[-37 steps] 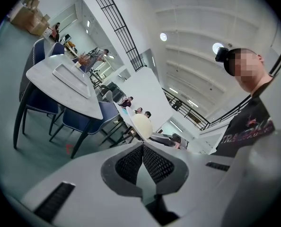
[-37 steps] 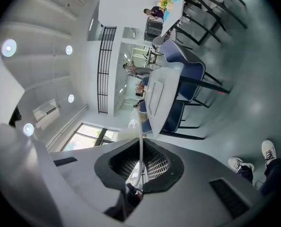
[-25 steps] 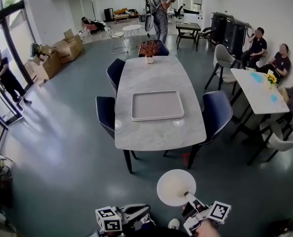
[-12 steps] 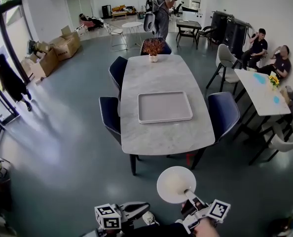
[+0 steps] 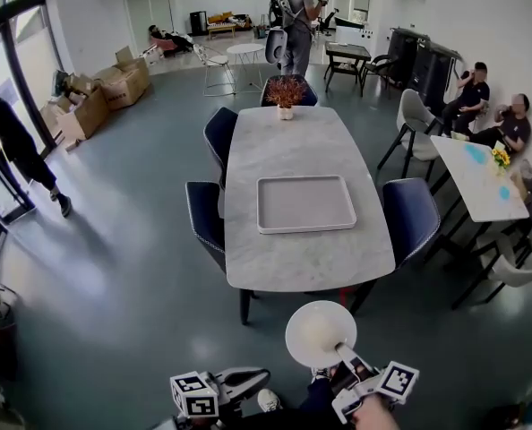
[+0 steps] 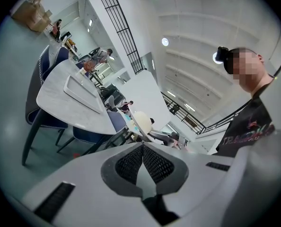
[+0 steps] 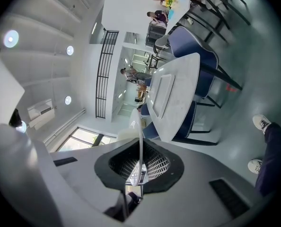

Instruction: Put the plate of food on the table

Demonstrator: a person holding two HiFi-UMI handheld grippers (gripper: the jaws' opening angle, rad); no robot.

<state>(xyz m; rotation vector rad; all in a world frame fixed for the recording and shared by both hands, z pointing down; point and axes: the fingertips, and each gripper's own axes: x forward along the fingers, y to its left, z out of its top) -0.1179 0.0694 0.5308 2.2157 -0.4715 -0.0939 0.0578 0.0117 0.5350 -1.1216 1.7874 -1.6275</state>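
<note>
Table [image 5: 284, 141] nearer; right tongs [image 5: 342, 351] clench plate [image 5: 318, 332] rim, left tongs [image 6: 143, 148] clenched empty.

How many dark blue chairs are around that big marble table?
4 chairs: two along the left side, one nearer, one farther; one on the right; one at the far end behind the plant. More may be hidden.

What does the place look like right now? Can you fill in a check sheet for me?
Surface: grey marble table, some way ahead of the plate.
Job's things: white plate, held in the air short of the table; no food made out.
Clutter: empty tray mid-table; potted plant at far end.
Tools: right tool shut on plate's rim; left tool shut, empty.
Cables: nothing seen.
Surroundings: blue chairs, cardboard boxes, people seated and walking.
</note>
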